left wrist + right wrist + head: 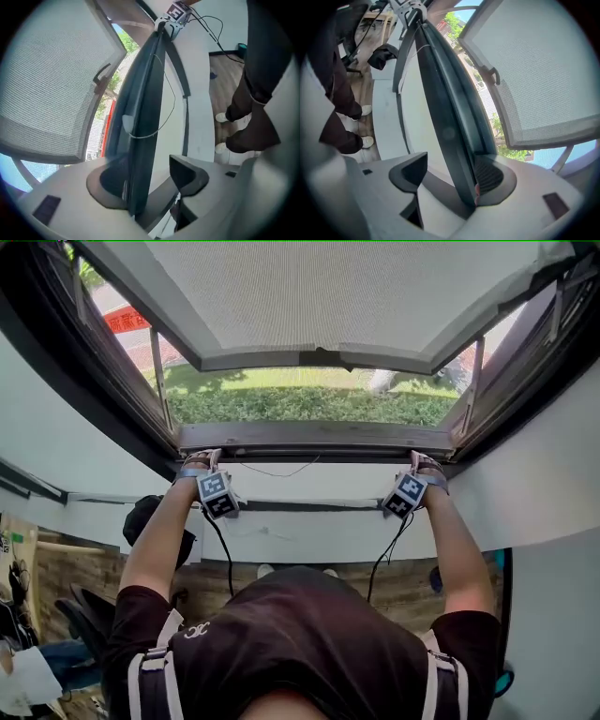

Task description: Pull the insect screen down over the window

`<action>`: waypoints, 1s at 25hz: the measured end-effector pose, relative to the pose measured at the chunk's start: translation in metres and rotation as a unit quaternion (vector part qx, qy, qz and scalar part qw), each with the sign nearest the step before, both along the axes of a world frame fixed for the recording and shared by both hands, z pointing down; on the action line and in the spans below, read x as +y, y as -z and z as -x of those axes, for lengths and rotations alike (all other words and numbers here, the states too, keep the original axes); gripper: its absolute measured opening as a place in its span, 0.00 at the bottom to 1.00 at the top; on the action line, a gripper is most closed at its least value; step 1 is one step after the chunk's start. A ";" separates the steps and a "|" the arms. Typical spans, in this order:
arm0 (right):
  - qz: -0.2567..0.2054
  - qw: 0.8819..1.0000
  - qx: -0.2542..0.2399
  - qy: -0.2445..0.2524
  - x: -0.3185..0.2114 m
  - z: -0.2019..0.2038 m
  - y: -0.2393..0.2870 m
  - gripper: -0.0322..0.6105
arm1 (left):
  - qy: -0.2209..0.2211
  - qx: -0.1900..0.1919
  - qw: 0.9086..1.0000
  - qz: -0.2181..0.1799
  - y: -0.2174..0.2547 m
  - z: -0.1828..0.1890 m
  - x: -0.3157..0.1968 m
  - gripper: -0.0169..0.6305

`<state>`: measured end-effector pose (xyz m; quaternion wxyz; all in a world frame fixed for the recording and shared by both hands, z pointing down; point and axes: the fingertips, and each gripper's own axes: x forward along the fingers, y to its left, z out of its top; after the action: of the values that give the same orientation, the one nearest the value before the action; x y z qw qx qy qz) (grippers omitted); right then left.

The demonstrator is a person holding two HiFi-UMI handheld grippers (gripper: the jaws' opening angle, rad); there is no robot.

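Jaws on your left gripper (147, 183) and right gripper (450, 178) stand open astride the dark grey screen bar (319, 438); release step, seemingly, so draw both straight back.

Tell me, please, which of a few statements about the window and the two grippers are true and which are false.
1. The left gripper and the right gripper are both up at the dark bar below the window opening, one near each end. True.
2. The left gripper's jaws are clamped shut on the bar. False: they stand apart, with the bar between them and a gap on one side.
3. The window panel is swung outward, and grass shows beneath it. True.
4. The right gripper holds a cloth. False: its jaws stand open astride the bar and hold nothing.
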<state>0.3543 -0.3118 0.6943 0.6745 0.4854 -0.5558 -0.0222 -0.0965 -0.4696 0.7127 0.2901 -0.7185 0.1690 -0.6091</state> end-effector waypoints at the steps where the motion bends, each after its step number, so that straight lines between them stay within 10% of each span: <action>1: -0.003 1.000 -0.002 -0.002 -0.001 0.001 0.002 0.55 | 0.003 0.003 1.000 -0.006 0.004 0.000 -0.002 0.44; 8: -0.038 0.999 -0.010 -0.018 0.002 0.004 0.009 0.53 | 0.041 0.049 0.998 -0.023 0.010 0.001 -0.005 0.34; 12: -0.108 0.987 -0.101 -0.060 0.001 0.014 0.025 0.44 | 0.102 0.157 0.982 0.004 0.028 -0.006 -0.001 0.27; 18: -0.257 0.912 -0.299 -0.111 -0.017 0.066 0.091 0.06 | 0.214 0.401 0.888 0.069 0.083 -0.036 0.011 0.04; 25: -0.364 0.829 -0.419 -0.067 -0.038 0.142 0.180 0.06 | 0.222 0.532 0.816 0.030 0.164 -0.070 0.033 0.04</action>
<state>0.2124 -0.3496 0.5145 0.1517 0.6944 -0.7028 0.0277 -0.0261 -0.4371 0.5483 -0.0101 -0.8822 0.4333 -0.1841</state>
